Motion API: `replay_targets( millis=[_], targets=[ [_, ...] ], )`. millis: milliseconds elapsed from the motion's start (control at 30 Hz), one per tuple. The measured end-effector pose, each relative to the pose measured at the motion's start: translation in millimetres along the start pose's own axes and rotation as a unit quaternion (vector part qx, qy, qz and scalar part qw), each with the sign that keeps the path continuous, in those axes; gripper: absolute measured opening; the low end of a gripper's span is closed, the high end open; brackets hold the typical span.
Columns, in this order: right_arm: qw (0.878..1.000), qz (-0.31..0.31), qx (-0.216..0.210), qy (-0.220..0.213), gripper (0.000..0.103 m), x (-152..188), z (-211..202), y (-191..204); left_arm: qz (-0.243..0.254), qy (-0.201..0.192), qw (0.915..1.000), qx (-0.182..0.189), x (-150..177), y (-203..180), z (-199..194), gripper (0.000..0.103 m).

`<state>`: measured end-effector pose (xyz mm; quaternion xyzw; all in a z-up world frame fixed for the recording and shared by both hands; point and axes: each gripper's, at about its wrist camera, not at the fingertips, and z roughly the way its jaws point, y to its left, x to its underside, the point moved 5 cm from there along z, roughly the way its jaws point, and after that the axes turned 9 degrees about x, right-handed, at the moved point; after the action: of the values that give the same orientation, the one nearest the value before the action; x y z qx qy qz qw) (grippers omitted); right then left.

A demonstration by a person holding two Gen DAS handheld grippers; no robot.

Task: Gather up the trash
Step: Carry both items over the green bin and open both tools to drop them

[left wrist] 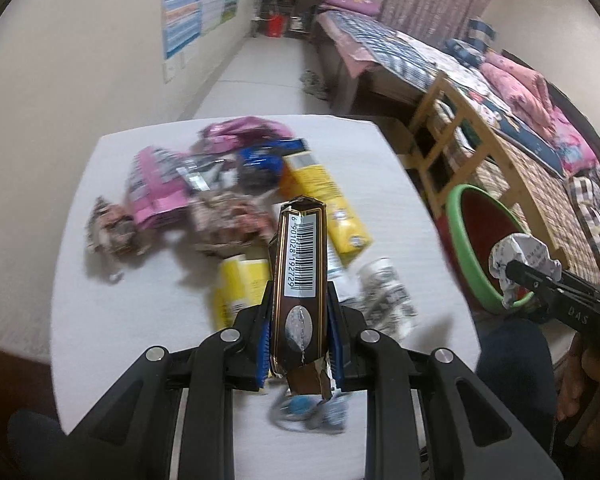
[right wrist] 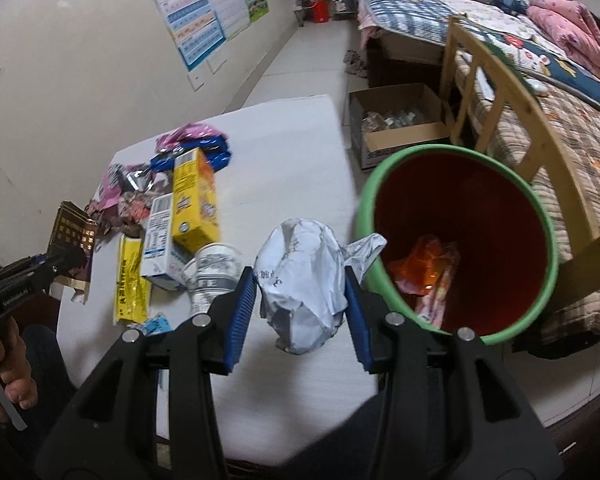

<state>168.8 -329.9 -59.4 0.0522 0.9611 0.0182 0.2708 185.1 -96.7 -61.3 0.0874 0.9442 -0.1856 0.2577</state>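
My left gripper is shut on a flattened dark brown box with a barcode, lifted above the white table. The same box shows at the left of the right wrist view. My right gripper is shut on a crumpled white paper wrapper, held beside the green-rimmed red bin. In the left wrist view that wrapper hangs over the bin's rim. Orange and pink wrappers lie inside the bin.
Loose trash covers the table: yellow cartons, a white-blue carton, a crushed paper cup, pink and blue wrappers. A cardboard box sits on the floor by a wooden bed frame. A hand holds the left gripper.
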Motion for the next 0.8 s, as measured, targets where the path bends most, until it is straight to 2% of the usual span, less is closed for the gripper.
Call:
replay_targets(
  millis=[333,533,800],
  targets=[
    [0.999,0.031,0.031,-0.012,0.042,-8,-6,-60,0.05,0.017,0.9976,0.045,-16,-77,35,0.02],
    [0.998,0.048,0.046,-0.016,0.042,-18,0,-91,0.087,0.02,0.9933,0.074,-35,-128,53,0.02],
    [0.995,0.071,0.067,-0.016,0.042,-28,14,-135,0.11,0.036,0.9857,0.123,-54,-188,90,0.02]
  ],
)
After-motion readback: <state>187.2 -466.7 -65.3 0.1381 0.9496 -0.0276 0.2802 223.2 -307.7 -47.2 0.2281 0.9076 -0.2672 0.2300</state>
